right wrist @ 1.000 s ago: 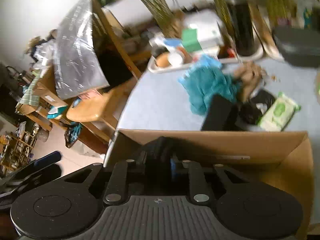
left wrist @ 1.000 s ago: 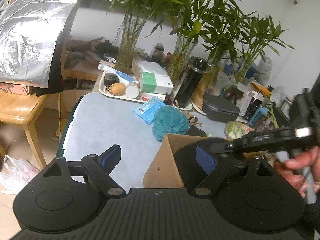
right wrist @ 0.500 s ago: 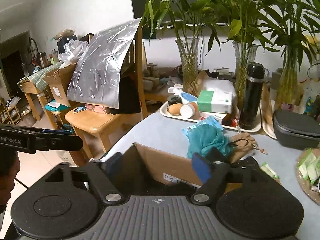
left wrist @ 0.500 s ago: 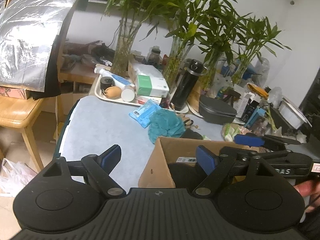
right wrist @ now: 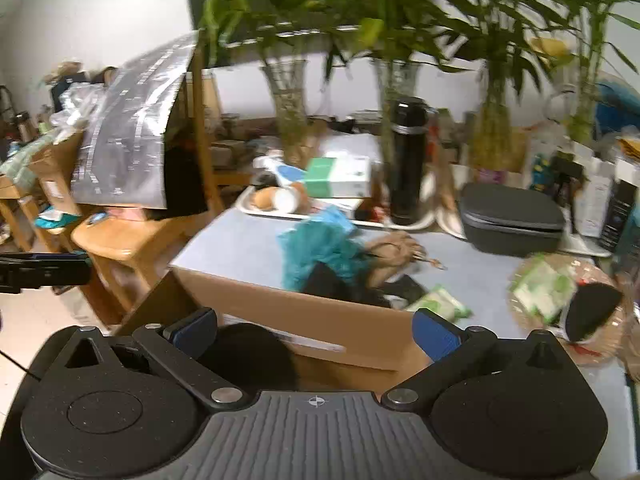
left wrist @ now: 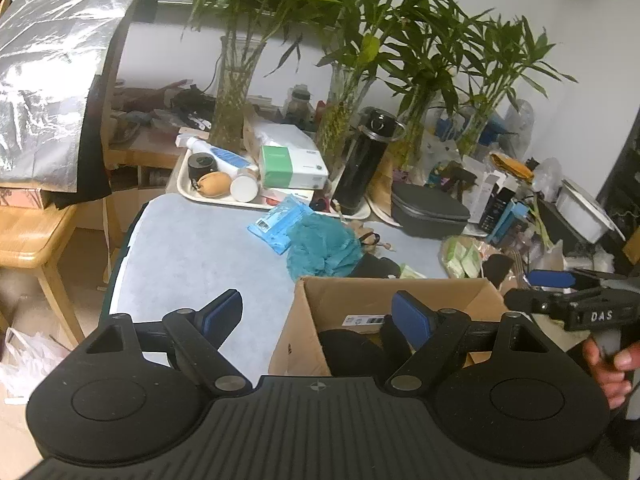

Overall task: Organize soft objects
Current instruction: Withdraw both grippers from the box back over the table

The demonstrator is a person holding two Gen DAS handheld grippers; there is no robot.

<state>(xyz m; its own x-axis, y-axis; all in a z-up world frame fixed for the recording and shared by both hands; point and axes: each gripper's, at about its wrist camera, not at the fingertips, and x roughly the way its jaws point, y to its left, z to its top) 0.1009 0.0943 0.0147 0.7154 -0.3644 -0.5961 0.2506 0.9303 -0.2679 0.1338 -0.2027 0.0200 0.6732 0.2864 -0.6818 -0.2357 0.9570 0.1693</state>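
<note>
A cardboard box (left wrist: 360, 300) stands open on the pale blue table (left wrist: 192, 252). A black soft item (left wrist: 352, 350) lies inside it. My left gripper (left wrist: 316, 314) hovers open over the box's left wall, holding nothing. My right gripper (right wrist: 316, 330) is over the box's near side with its jaws opening; the black soft item (right wrist: 248, 352) lies loose below them. A teal mesh puff (left wrist: 324, 244) (right wrist: 320, 248) lies just beyond the box, beside a blue packet (left wrist: 280, 224), a dark cloth (right wrist: 332, 280) and a brown bundle (right wrist: 392, 252).
A tray (left wrist: 208, 200) of toiletries, a black bottle (left wrist: 366, 164), a grey case (left wrist: 430, 212) and bamboo vases line the table's back. A basket with green wipes (right wrist: 540, 292) sits right. A wooden chair (left wrist: 24, 232) under a foil sheet stands left. A hand (left wrist: 608, 364) grips the right tool.
My right gripper went from shut on the black soft item inside the box to wide open, and it lifted and drew back. The item stays in the box. The left gripper barely moved.
</note>
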